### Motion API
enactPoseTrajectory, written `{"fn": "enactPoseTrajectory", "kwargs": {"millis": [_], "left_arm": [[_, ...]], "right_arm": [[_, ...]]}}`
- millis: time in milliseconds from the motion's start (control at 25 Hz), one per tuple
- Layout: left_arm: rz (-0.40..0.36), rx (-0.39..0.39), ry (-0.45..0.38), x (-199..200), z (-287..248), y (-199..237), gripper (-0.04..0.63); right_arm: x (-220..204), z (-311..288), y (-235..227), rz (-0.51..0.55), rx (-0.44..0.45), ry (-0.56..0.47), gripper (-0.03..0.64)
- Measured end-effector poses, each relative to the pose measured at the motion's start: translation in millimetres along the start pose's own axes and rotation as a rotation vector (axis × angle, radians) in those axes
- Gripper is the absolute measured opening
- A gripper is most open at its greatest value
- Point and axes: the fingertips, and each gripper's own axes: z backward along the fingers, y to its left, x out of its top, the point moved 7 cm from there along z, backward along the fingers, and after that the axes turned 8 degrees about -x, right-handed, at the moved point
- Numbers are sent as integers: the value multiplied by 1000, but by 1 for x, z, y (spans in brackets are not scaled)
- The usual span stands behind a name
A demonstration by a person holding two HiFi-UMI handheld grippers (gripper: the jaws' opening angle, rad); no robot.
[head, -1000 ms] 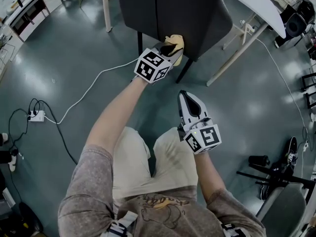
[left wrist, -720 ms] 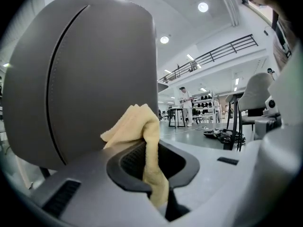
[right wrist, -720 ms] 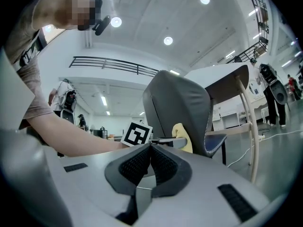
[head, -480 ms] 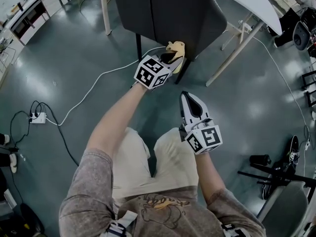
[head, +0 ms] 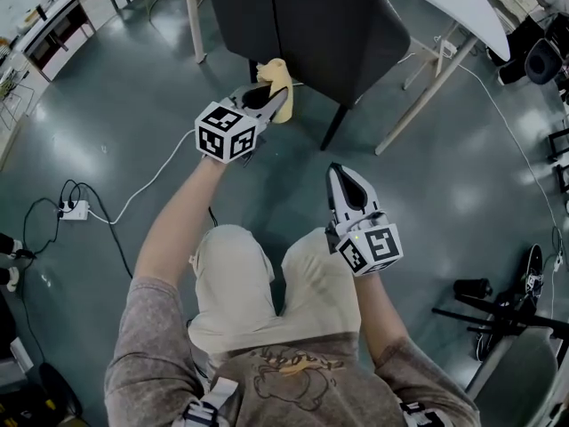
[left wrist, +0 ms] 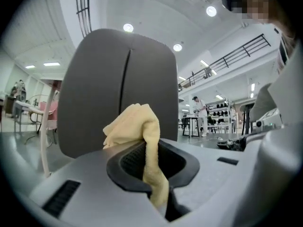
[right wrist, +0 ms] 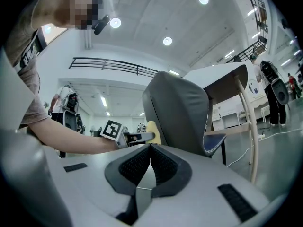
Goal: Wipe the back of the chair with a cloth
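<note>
The dark grey chair back (head: 311,25) stands ahead of me, its rear face towards me (left wrist: 118,89) (right wrist: 180,112). My left gripper (head: 271,100) is shut on a yellow cloth (head: 276,83) (left wrist: 137,131), which bunches up past the jaw tips at the lower left edge of the chair back; contact with the chair cannot be told. The same cloth (right wrist: 152,129) shows beside the chair in the right gripper view. My right gripper (head: 345,181) is shut with nothing in it, held low over my lap, well short of the chair.
A white table (head: 453,3) with slanted legs stands right of the chair. A white cable (head: 142,181) runs across the grey floor to a power strip (head: 71,210) at left. A wooden leg (head: 191,16) stands left of the chair. Dark equipment (head: 498,314) lies at right.
My left gripper has carried the cloth leftwards along the lower part of the chair back, from near the right-hand leg to the left edge. The right gripper has stayed put.
</note>
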Motion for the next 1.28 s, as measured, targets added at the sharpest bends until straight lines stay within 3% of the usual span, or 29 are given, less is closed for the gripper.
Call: {"fn": "enactPoseTrajectory", "kwargs": {"millis": [240, 480, 680, 920, 1120, 1280], "left_arm": [[22, 81, -47, 12, 58, 16, 51], [17, 166, -8, 14, 108, 21, 51], [10, 191, -30, 17, 123, 9, 51], [14, 160, -52, 23, 125, 9, 51], [8, 167, -47, 50, 129, 13, 51], [39, 180, -58, 117, 143, 24, 51]], "right_arm": [[7, 2, -3, 14, 5, -5, 25], [11, 4, -7, 15, 3, -11, 25], [11, 0, 0, 18, 24, -10, 25], [19, -22, 4, 26, 17, -12, 25], [52, -46, 8, 7, -17, -9, 25], [112, -74, 28, 27, -3, 28, 25]]}}
